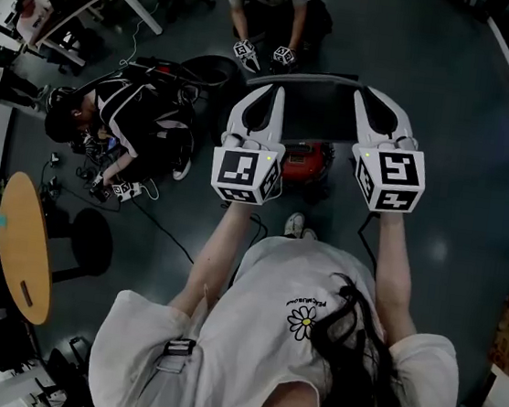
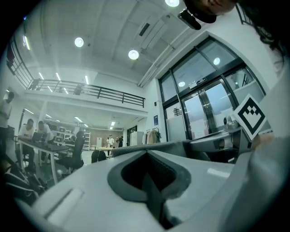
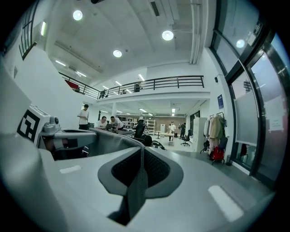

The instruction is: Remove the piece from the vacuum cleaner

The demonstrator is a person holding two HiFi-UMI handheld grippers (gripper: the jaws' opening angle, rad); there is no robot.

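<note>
On the dark floor just beyond my feet stands the red and black vacuum cleaner [image 1: 305, 162], seen only in the head view, partly behind my grippers. My left gripper [image 1: 269, 97] is held up above its left side and my right gripper [image 1: 372, 98] above its right side, neither touching it. Both gripper views look level into the hall, over the vacuum. The left gripper [image 2: 147, 157] has its jaws pressed together with nothing between them. The right gripper [image 3: 141, 153] is likewise shut and empty.
A dark object with a curved grey edge [image 1: 314, 106] lies past the vacuum. A person crouches over cables [image 1: 126, 127] at left; another person [image 1: 271, 7] stands ahead. A round wooden table [image 1: 24, 248] is lower left. Glass doors [image 2: 206, 108] and a coat rack [image 3: 217, 131] line the hall.
</note>
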